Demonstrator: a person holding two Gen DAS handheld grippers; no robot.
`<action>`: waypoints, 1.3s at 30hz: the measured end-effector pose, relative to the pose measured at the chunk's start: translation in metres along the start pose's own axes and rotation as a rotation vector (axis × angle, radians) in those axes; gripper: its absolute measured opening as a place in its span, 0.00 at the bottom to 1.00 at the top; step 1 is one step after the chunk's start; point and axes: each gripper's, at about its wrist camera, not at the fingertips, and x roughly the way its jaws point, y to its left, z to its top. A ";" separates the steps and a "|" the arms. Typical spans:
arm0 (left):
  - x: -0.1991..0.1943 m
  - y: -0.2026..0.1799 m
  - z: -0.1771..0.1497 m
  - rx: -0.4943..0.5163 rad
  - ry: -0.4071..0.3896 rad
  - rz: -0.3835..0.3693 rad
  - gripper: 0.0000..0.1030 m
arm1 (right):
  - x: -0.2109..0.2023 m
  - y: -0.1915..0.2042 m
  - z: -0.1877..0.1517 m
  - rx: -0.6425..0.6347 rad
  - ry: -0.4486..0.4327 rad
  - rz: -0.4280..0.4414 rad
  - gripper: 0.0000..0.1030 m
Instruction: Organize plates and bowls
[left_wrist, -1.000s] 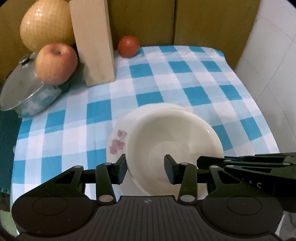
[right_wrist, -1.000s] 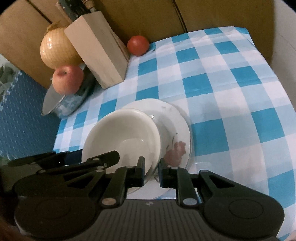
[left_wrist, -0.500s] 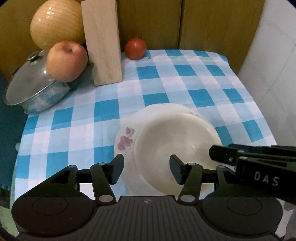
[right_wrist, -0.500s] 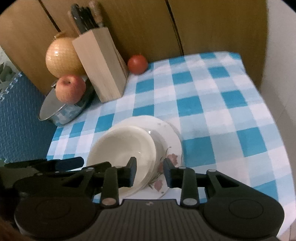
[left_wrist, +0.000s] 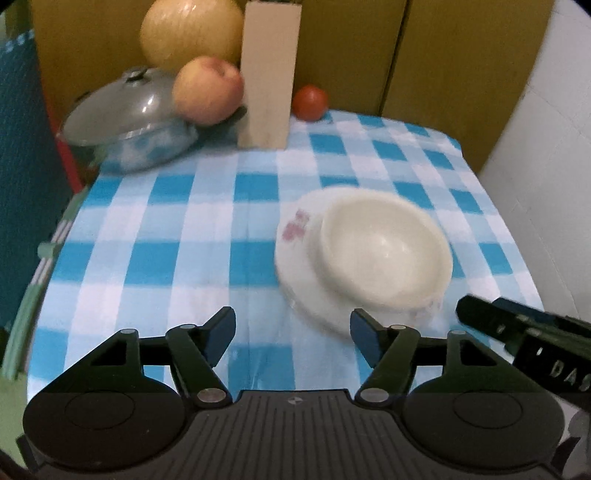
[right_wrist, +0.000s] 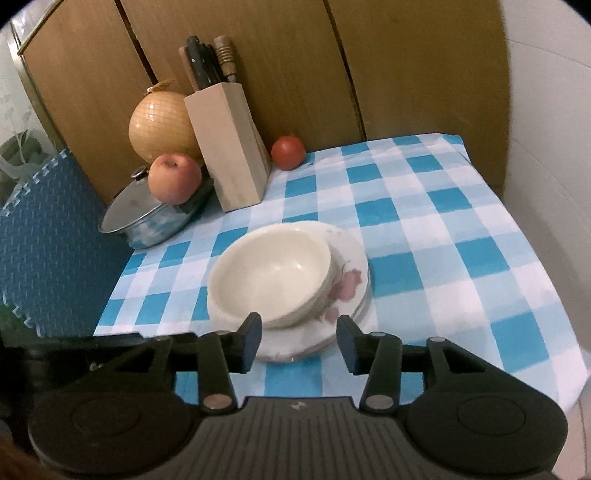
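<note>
Bowl (right_wrist: 271, 273) sits stacked on the floral plate (right_wrist: 347, 280) mid-table, so this stacking step looks done. My left gripper (left_wrist: 291, 338) and right gripper (right_wrist: 299, 341) have just been opening, jaws empty, nothing between them. Next: confirm no other dishes need stacking.

Bowl (right_wrist: 271, 273) cream, plain; plate (right_wrist: 347, 284) white with pink flowers; cloth (right_wrist: 443, 229) blue-white checked; tomato (right_wrist: 288, 152) red; mat (right_wrist: 48, 240) blue.

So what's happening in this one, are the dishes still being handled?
No. A cream bowl sits stacked on a floral plate on the checked tablecloth. A person holds two grippers, and neither grips anything. The left gripper and right gripper have just been opening, with nothing pressed between their fingers, and sit short of the stack's near edge. The pot, apple, knife block and tomato stand at the back.
</note>
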 end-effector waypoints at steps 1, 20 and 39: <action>-0.002 0.001 -0.006 0.000 -0.001 -0.001 0.75 | 0.000 0.000 -0.006 -0.005 0.003 -0.014 0.45; -0.019 -0.008 -0.055 0.046 -0.075 0.090 0.86 | -0.012 0.003 -0.047 -0.021 -0.026 -0.123 0.46; -0.019 -0.020 -0.064 0.066 -0.075 0.091 0.86 | -0.015 0.004 -0.053 -0.036 -0.027 -0.137 0.49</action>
